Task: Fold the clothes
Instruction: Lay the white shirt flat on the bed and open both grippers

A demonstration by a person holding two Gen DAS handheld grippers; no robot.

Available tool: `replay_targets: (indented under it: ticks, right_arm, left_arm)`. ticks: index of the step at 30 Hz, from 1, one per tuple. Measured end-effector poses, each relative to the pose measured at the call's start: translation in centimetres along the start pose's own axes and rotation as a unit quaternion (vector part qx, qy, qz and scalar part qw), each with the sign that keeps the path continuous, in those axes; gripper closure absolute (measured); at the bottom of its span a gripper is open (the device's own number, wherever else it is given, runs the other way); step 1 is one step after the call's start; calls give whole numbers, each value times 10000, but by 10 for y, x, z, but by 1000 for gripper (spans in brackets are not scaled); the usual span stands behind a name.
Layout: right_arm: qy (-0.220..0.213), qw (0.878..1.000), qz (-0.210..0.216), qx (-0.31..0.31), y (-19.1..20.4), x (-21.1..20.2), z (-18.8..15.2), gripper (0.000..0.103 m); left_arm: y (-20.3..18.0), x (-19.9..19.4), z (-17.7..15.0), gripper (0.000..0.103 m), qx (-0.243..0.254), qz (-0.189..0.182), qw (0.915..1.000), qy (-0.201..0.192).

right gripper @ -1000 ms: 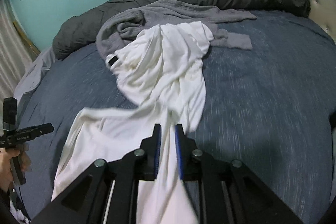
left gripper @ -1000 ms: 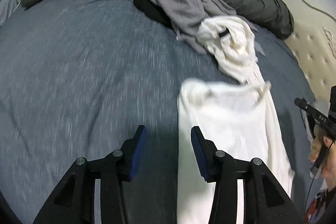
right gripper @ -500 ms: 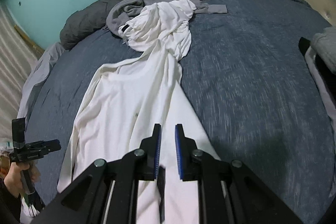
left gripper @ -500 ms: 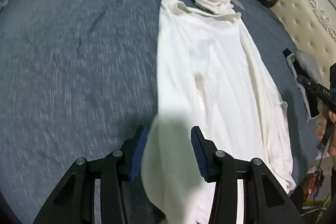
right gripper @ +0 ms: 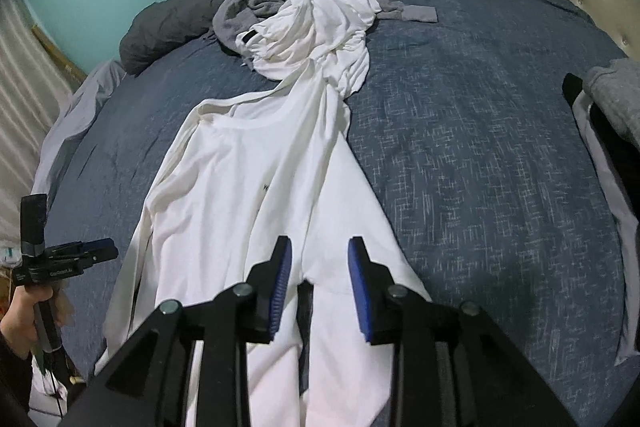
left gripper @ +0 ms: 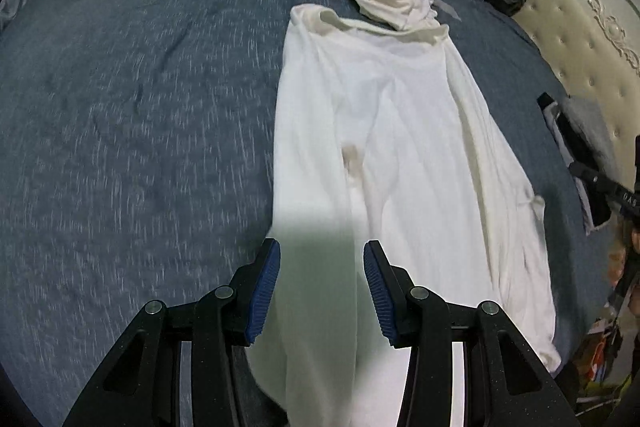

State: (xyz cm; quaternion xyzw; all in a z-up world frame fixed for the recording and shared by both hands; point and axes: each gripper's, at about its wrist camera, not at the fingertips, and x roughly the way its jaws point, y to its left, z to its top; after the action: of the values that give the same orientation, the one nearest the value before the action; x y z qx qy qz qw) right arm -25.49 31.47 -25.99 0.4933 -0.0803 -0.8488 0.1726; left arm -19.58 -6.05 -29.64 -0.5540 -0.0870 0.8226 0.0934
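Across the blue bed (left gripper: 120, 147), a long white shirt (left gripper: 400, 147) (brownish stain mid-chest), both claws (left gripper: 322, 287) (right gripper: 318, 283) wide over it.

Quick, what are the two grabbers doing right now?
Left gripper: open, holding nothing, over the white shirt.
Right gripper: open, holding nothing.

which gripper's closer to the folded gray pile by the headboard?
Right. The right gripper sits over the white shirt's hem, with the folded gray pile just off its right side. The left gripper is over the hem's far corner, the shirt between.
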Motion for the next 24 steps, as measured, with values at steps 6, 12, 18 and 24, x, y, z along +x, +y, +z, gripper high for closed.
replay_targets:
  ticks: [6, 12, 18, 24]
  right_arm:
    - [37, 10000, -24, -42, -3, 27, 17, 74]
    - [-122, 9995, 14, -306, -3, 54, 54, 74]
    - [-189, 9984, 77, -521, 1, 92, 99, 74]
    - [-178, 9978, -14, -643, 4, 132, 140, 74]
  left_arm:
    - [3, 20, 43, 56, 52, 81, 9999, -135]
    - [4, 43, 96, 56, 262, 293, 9986, -363]
    - [10, 74, 147, 56, 408, 370, 9974, -457]
    - [12, 102, 179, 56, 549, 472, 9961, -501]
